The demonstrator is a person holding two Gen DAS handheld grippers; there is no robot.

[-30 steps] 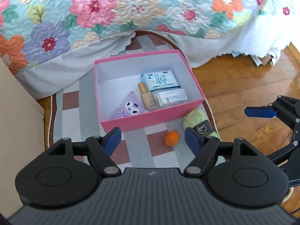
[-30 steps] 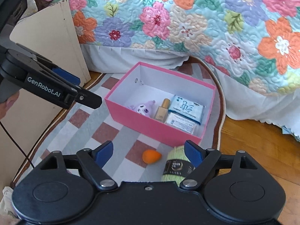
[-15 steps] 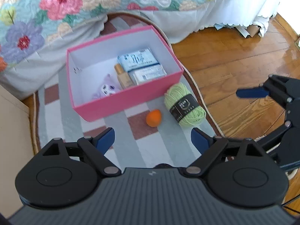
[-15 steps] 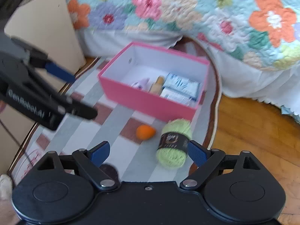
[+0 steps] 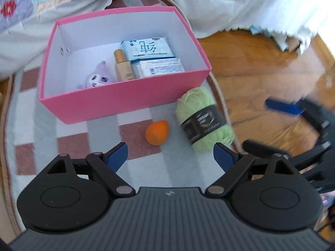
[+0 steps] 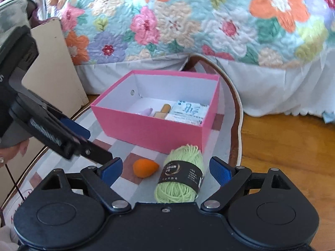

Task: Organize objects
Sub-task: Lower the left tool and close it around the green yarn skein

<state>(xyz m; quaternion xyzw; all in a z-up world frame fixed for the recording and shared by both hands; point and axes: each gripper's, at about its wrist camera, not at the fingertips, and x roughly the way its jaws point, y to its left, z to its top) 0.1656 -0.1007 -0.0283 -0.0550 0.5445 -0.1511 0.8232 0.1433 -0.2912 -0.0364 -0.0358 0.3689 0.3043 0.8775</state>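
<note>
A pink box (image 5: 125, 102) stands on the checked rug and holds a purple plush (image 5: 97, 79), a foundation bottle (image 5: 122, 67), a blue tissue pack (image 5: 146, 49) and a white pack (image 5: 159, 69). In front of it lie an orange sponge (image 5: 157, 132) and a green yarn ball (image 5: 204, 118). My left gripper (image 5: 169, 152) hangs open just short of the sponge, holding nothing. My right gripper (image 6: 165, 167) is open too, and the yarn ball (image 6: 180, 179) lies between its spread fingers, untouched. The sponge (image 6: 145, 168) sits left of the yarn.
A bed with a floral quilt (image 6: 188, 21) and white skirt rises behind the box. A beige cabinet panel (image 6: 54, 62) stands at the left. Wooden floor (image 5: 261, 67) lies right of the rug (image 5: 73, 138). The left gripper's body (image 6: 52, 133) crosses the right wrist view.
Both grippers have sunk toward the rug, so the sponge and yarn loom larger. The left gripper's jaws have spread wider. The box and its contents have not moved.
</note>
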